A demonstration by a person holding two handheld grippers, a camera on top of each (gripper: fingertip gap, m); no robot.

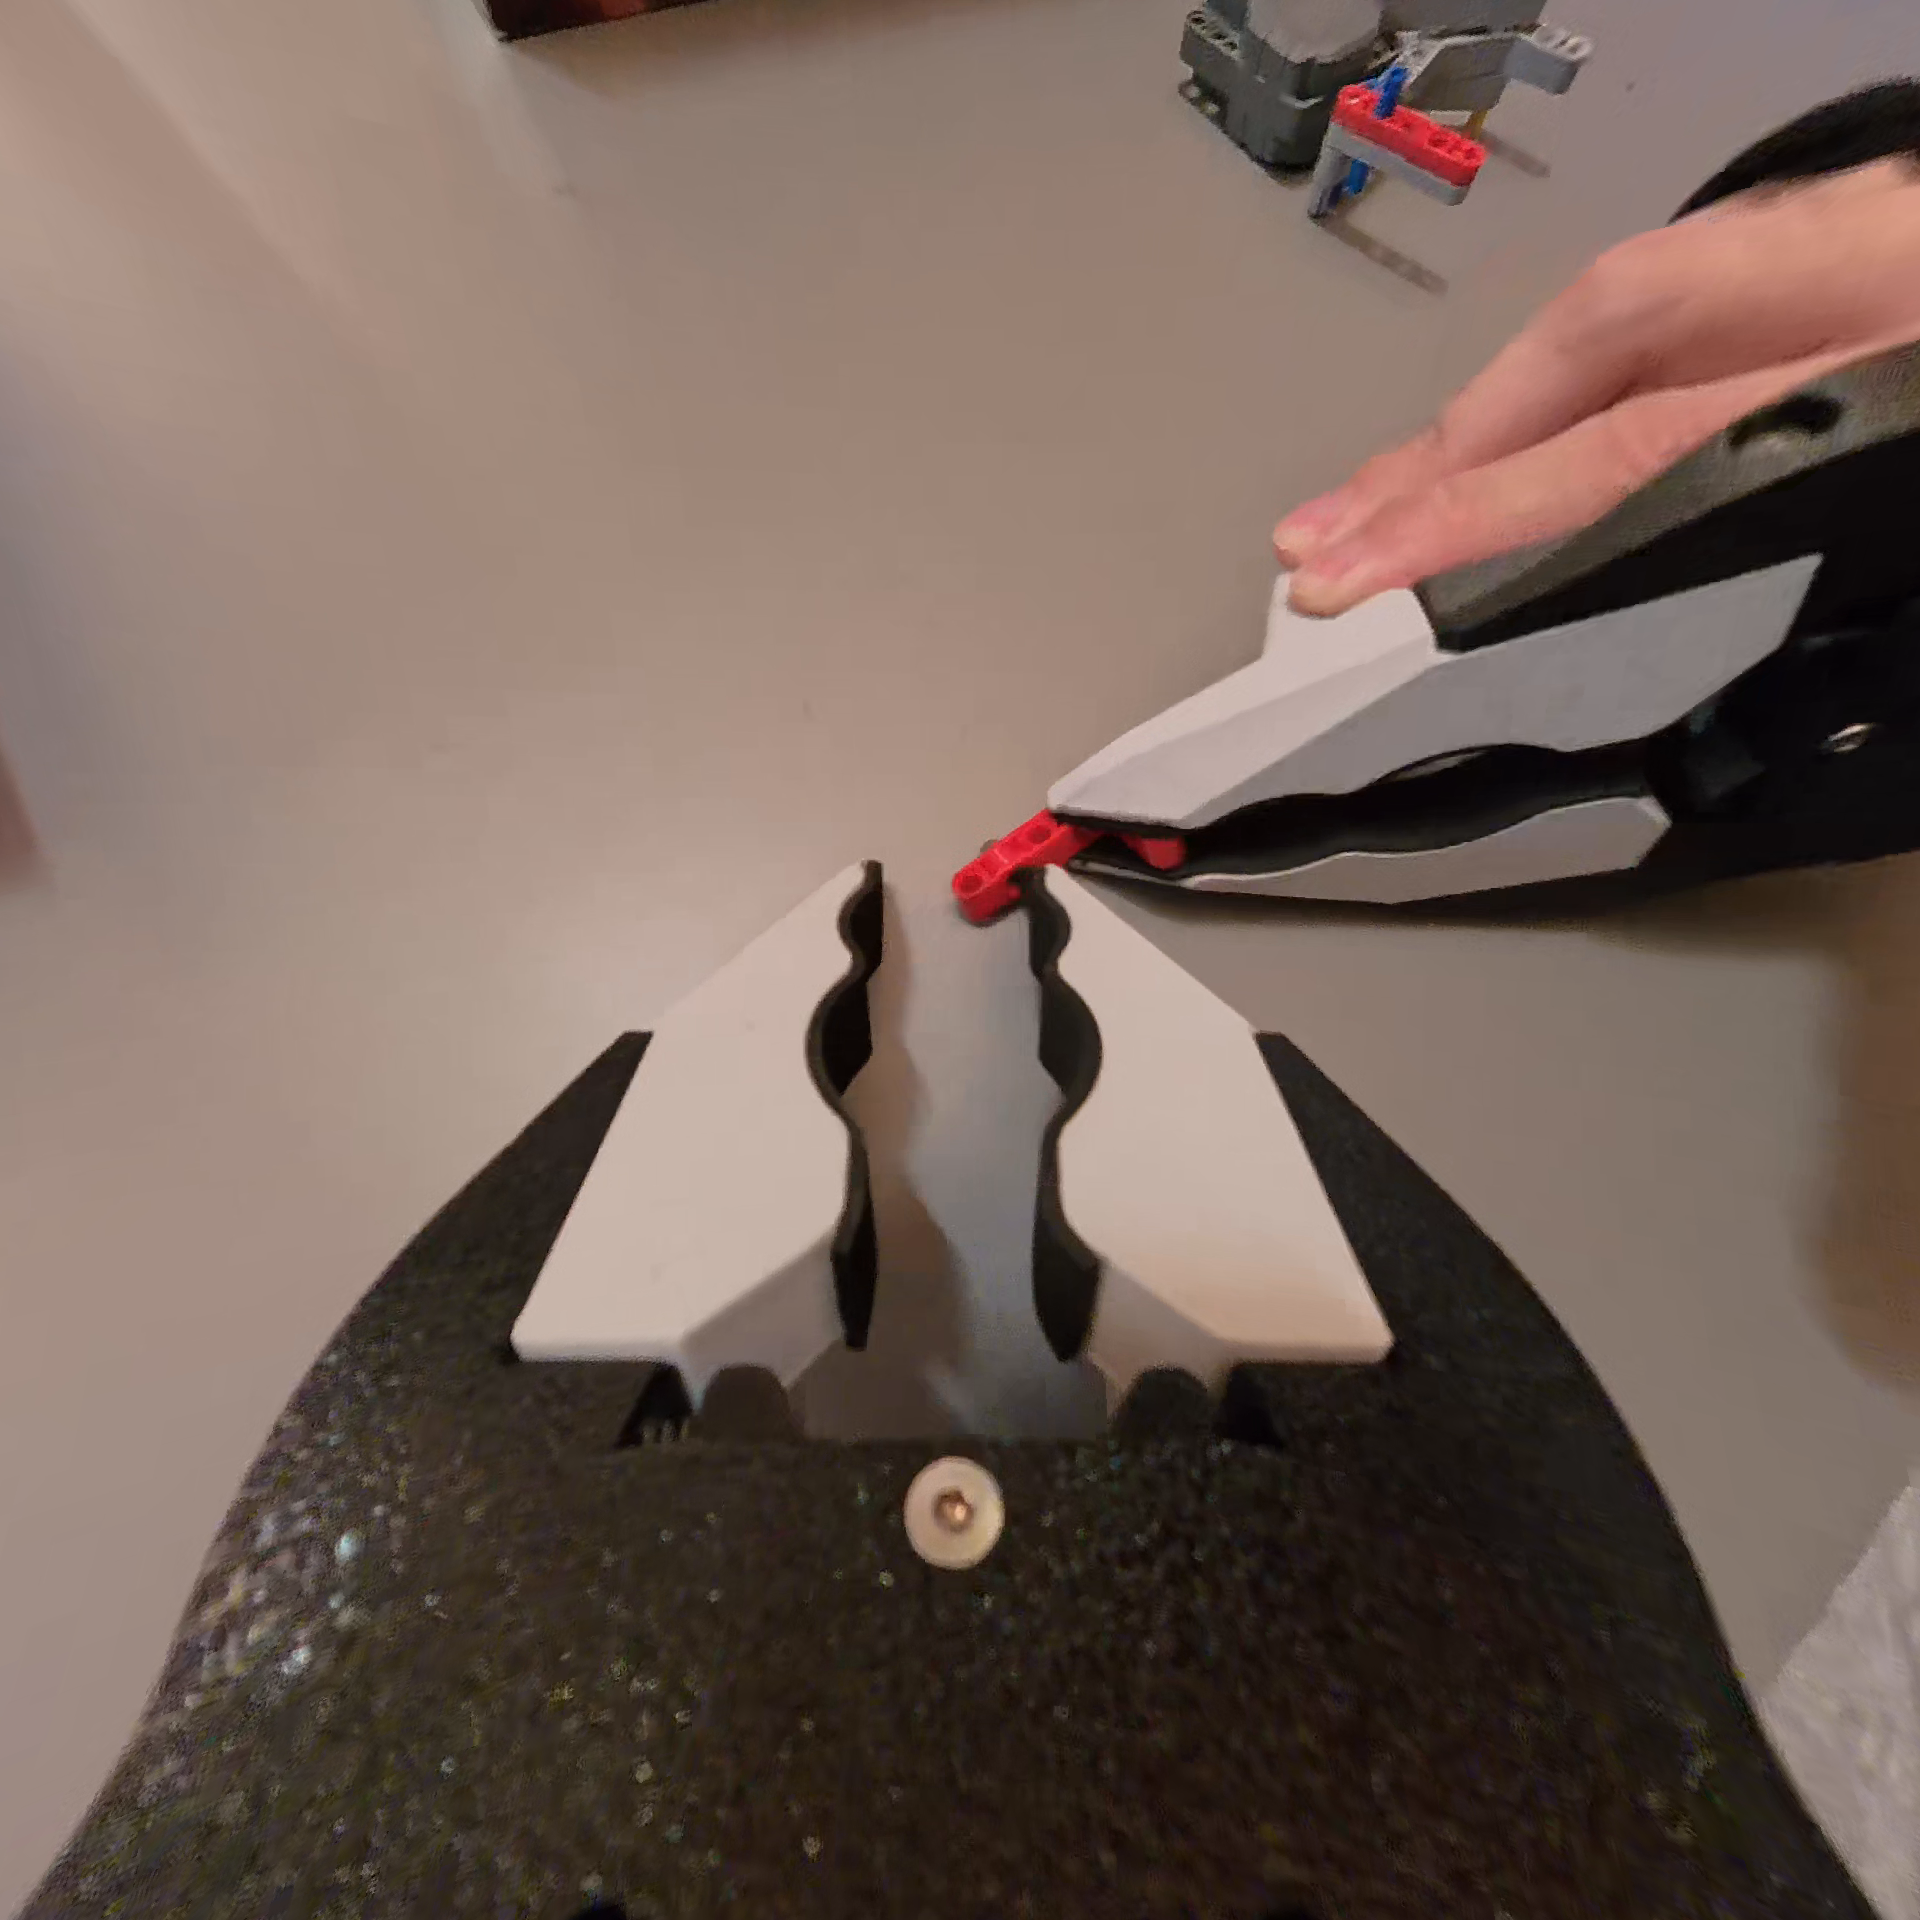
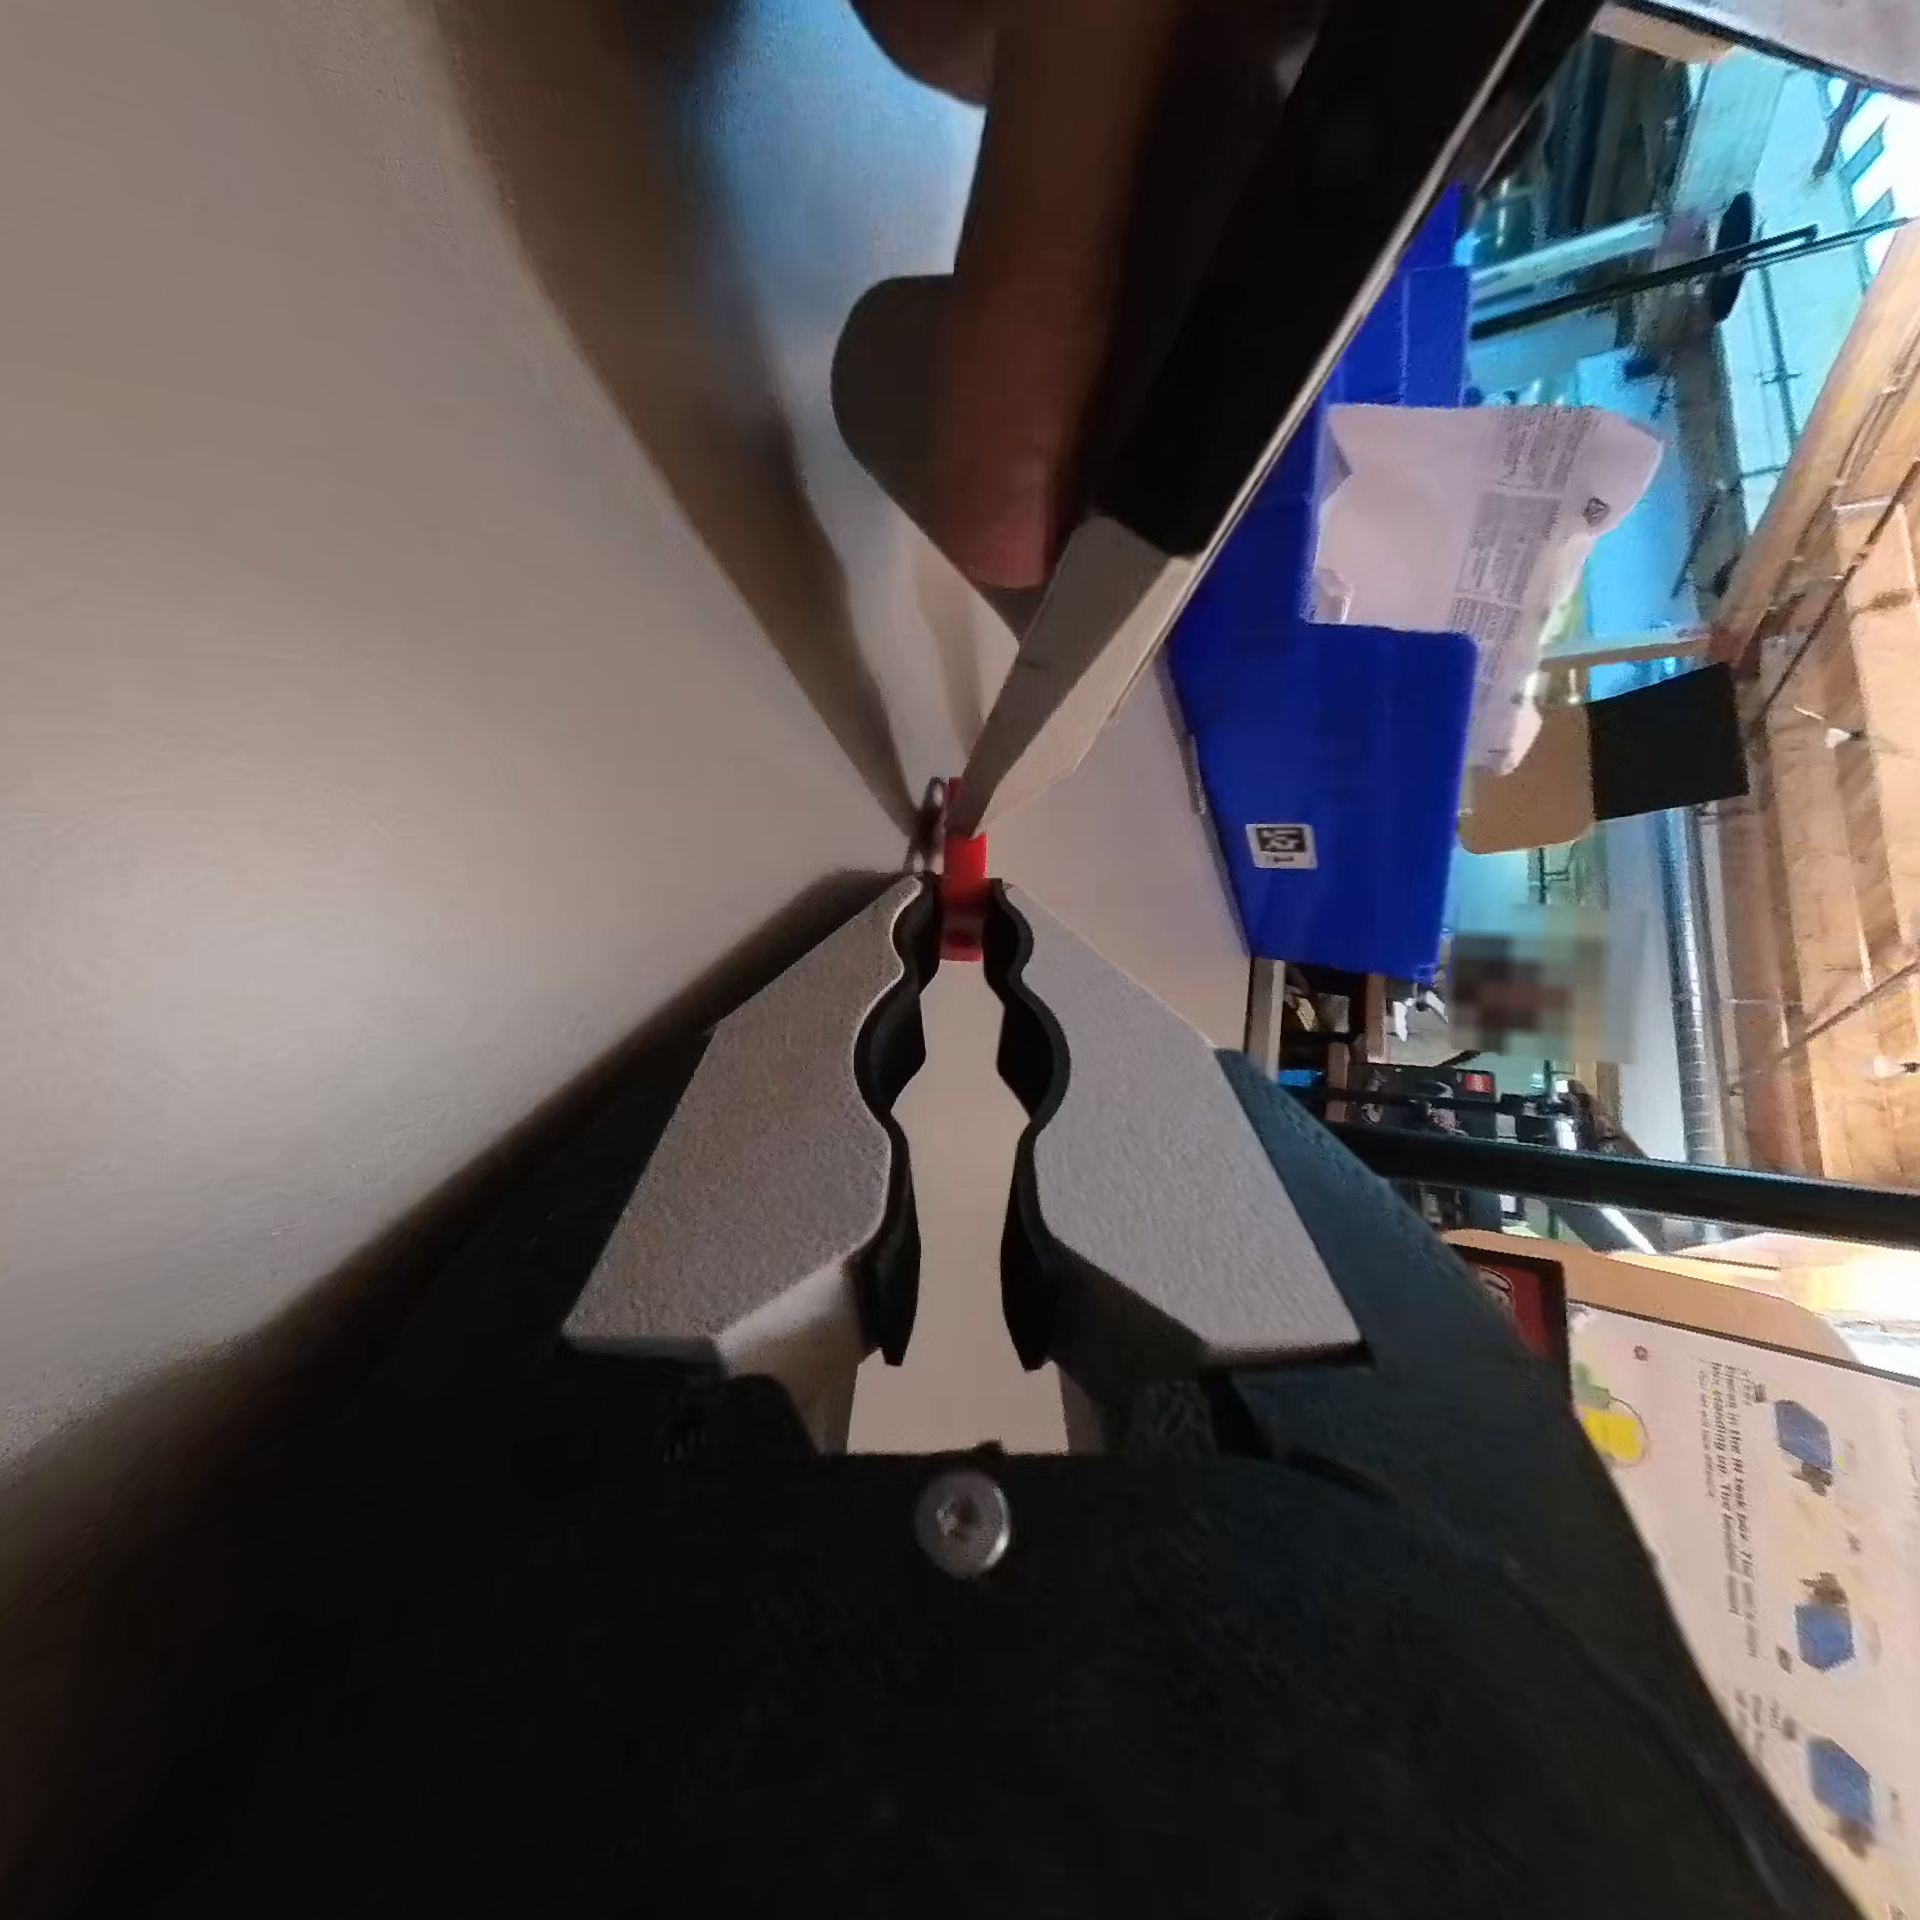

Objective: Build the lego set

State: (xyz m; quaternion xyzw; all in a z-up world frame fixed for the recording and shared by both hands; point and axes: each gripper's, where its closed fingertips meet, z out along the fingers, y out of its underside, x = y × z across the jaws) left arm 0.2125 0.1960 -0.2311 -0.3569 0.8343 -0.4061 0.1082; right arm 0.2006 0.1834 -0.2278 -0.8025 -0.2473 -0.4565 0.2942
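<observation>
Left wrist view: red lego beam (image 1: 1006,864) clenched in right claw (image 1: 1070,847), beside parted left claw (image 1: 961,883).

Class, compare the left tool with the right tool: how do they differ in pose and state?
The right tool is shut on the red lego piece; the left tool is open, holding nothing. The right tool lies on its side, low to the table; the left tool sits level. Both have white fingers with black wavy pads.
</observation>
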